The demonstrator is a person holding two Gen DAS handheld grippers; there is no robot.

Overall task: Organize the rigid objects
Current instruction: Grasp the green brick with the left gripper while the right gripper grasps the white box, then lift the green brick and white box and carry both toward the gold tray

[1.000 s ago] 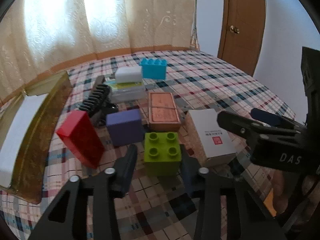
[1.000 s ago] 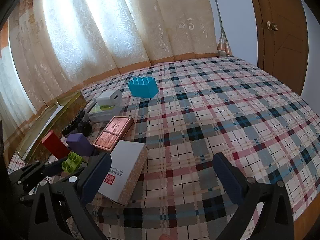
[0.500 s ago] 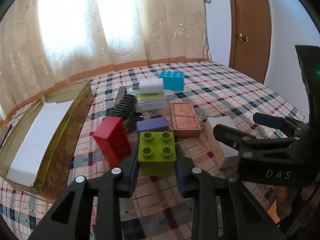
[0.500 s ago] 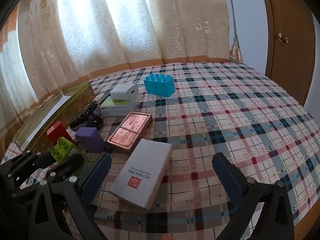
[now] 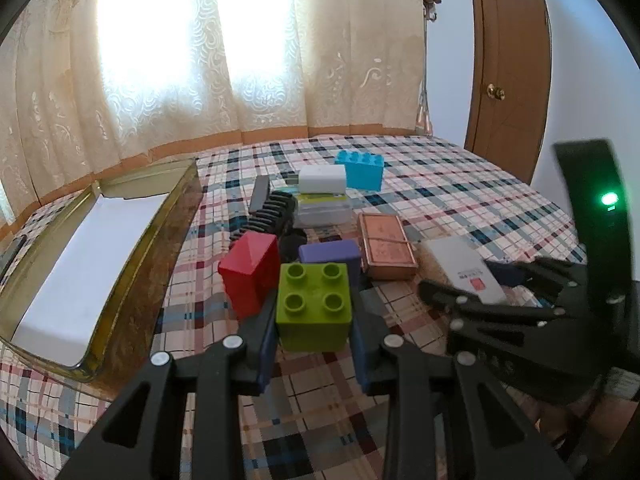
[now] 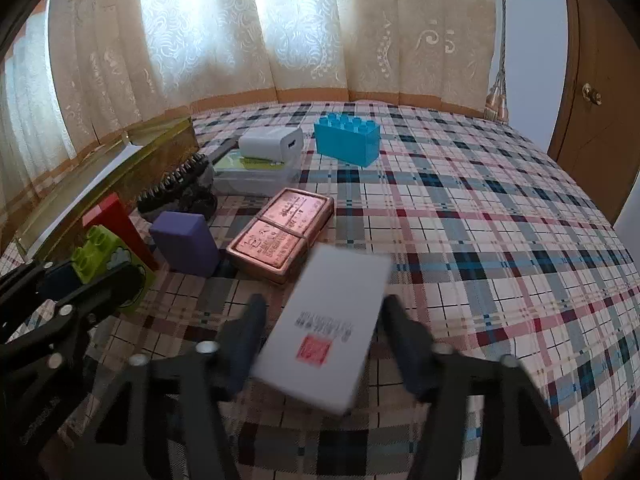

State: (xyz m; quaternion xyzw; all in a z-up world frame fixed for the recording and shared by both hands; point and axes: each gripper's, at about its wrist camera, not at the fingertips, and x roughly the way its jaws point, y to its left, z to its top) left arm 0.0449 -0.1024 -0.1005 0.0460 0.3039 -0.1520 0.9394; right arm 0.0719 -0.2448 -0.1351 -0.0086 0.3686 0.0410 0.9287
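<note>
So your left gripper is clamped on the green brick, just off the bed by the gold tray; it's stiff, light, and gripped fine by the flat sides. Right gripper has just been closing around the white box near the bed's front edge; it's light, crushable cardboard, so squeeze the long sides gently.

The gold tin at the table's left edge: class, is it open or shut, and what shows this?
Open. The gold tin has no lid on; the left wrist view looks straight onto its white lining. No objects show inside it.
</note>
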